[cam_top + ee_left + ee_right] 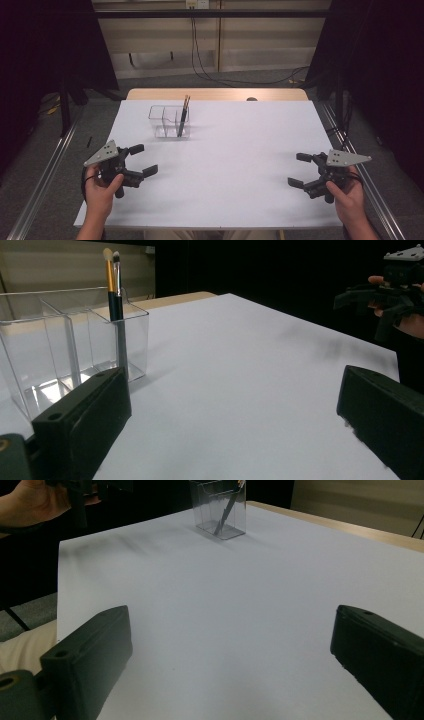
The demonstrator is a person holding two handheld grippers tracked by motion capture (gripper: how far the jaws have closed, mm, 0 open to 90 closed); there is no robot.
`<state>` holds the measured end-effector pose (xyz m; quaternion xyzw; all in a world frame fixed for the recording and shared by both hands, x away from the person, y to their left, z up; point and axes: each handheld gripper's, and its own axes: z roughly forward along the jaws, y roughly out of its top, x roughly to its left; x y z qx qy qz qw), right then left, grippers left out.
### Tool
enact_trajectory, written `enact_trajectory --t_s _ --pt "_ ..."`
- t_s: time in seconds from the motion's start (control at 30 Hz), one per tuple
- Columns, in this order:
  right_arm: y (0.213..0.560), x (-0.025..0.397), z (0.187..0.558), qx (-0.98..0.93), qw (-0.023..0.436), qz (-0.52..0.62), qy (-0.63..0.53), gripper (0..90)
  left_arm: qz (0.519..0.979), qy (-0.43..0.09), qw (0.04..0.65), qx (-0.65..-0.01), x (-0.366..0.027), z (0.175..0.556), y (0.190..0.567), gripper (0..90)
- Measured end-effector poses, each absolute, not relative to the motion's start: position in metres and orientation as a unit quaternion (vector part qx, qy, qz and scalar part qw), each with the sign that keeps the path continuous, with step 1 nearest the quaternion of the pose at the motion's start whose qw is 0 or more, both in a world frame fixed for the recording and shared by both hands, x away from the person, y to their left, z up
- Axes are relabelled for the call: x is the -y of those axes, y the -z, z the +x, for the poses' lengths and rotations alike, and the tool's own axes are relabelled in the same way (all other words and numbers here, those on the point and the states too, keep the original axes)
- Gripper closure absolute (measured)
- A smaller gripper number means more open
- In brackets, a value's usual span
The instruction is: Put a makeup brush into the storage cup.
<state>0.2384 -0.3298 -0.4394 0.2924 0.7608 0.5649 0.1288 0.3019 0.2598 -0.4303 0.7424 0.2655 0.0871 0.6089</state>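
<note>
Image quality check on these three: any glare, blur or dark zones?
High view: dim, black curtains at both sides, white table evenly lit. Left gripper view: clear organizer catches reflections, brushes sharp, near jaws soft. Right gripper view: the organizer small, soft; faint shadow smear beside it.

brushes (pixel 183 116) in clear organizer (pixel 168 121)

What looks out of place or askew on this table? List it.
Nothing stands out. The clear organizer stands upright on the white table, two brushes lean in one of its compartments, nothing is spilled. Left tongs and right tongs are held open, apart from it.
</note>
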Motion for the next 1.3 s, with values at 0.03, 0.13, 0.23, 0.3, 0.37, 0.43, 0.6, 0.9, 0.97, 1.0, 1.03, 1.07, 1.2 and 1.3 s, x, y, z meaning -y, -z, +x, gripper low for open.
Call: enact_trajectory --t_s 0.03,0.13,0.23,0.3,0.37,0.43,0.6,0.9,0.97,1.0,1.03,1.07,1.2,1.3 --pt "0.439 0.330 0.238 -0.760 0.129 0.292 -0.565 2.8 0.742 -0.089 0.609 -0.267 -0.260 0.301 0.430 1.0" --pt "0.439 0.330 0.238 -0.759 0.130 0.293 -0.566 2.8 0.741 -0.089 0.610 -0.268 -0.262 0.300 0.431 1.0" --pt "0.439 0.330 0.239 -0.760 0.130 0.293 -0.566 2.8 0.741 -0.089 0.609 -0.268 -0.264 0.299 0.433 1.0" --pt "0.439 0.330 0.239 -0.761 0.129 0.292 -0.565 2.8 0.742 -0.089 0.608 -0.270 -0.264 0.298 0.434 1.0" --pt "0.439 0.329 0.239 -0.761 0.129 0.291 -0.565 2.8 0.742 -0.091 0.606 -0.272 -0.266 0.298 0.436 1.0" --pt "0.439 0.329 0.239 -0.761 0.129 0.292 -0.565 2.8 0.741 -0.089 0.608 -0.272 -0.267 0.297 0.436 1.0" --pt "0.439 0.330 0.239 -0.761 0.129 0.291 -0.566 2.8 0.740 -0.094 0.608 -0.271 -0.270 0.295 0.436 1.0" --pt "0.438 0.329 0.240 -0.759 0.131 0.290 -0.568 2.8 0.742 -0.098 0.604 -0.276 -0.277 0.290 0.441 1.0" --pt "0.438 0.329 0.241 -0.759 0.131 0.289 -0.568 2.8 0.743 -0.099 0.602 -0.277 -0.279 0.289 0.441 1.0" --pt "0.438 0.329 0.241 -0.759 0.131 0.289 -0.568 2.8 0.742 -0.099 0.602 -0.277 -0.279 0.289 0.442 1.0" --pt "0.438 0.329 0.241 -0.759 0.130 0.289 -0.568 2.8 0.742 -0.099 0.603 -0.277 -0.280 0.289 0.442 1.0" --pt "0.438 0.329 0.241 -0.760 0.131 0.288 -0.568 2.8 0.742 -0.100 0.601 -0.279 -0.281 0.288 0.442 1.0" --pt "0.438 0.329 0.242 -0.760 0.131 0.289 -0.567 2.8 0.742 -0.104 0.601 -0.279 -0.283 0.286 0.441 1.0" --pt "0.437 0.330 0.242 -0.759 0.133 0.290 -0.567 2.8 0.743 -0.106 0.599 -0.278 -0.284 0.286 0.441 1.0"
